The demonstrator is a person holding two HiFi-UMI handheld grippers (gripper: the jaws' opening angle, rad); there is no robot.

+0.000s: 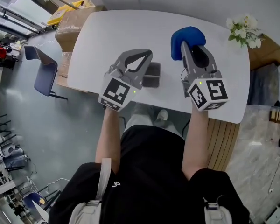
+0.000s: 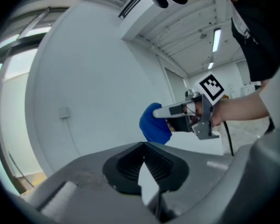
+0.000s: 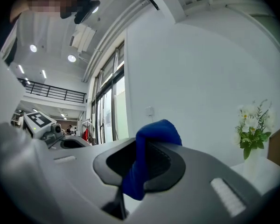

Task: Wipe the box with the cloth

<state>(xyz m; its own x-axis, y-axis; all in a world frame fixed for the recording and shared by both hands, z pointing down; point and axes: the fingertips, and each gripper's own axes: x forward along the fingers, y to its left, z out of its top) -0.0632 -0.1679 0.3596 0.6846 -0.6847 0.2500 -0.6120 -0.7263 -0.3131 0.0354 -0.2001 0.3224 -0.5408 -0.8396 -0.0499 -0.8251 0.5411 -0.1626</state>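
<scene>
A small dark grey box [image 1: 153,74] sits on the white table [image 1: 107,36], near its front edge. My left gripper [image 1: 146,55] hovers over the box's left side and hides part of it; its jaws are shut with nothing between them [image 2: 143,147]. To the right, my right gripper [image 1: 188,48] is shut on a blue cloth [image 1: 185,35], which bunches up around the jaw tips. The right gripper view shows the cloth [image 3: 149,153] pinched between the jaws and hanging down. The left gripper view shows the cloth [image 2: 155,123] and the right gripper [image 2: 167,112] side on.
A vase of white flowers [image 1: 245,28] stands at the table's far right corner, also seen in the right gripper view as flowers [image 3: 252,125]. A cardboard box [image 1: 73,22] and a blue chair [image 1: 43,70] stand on the floor left of the table.
</scene>
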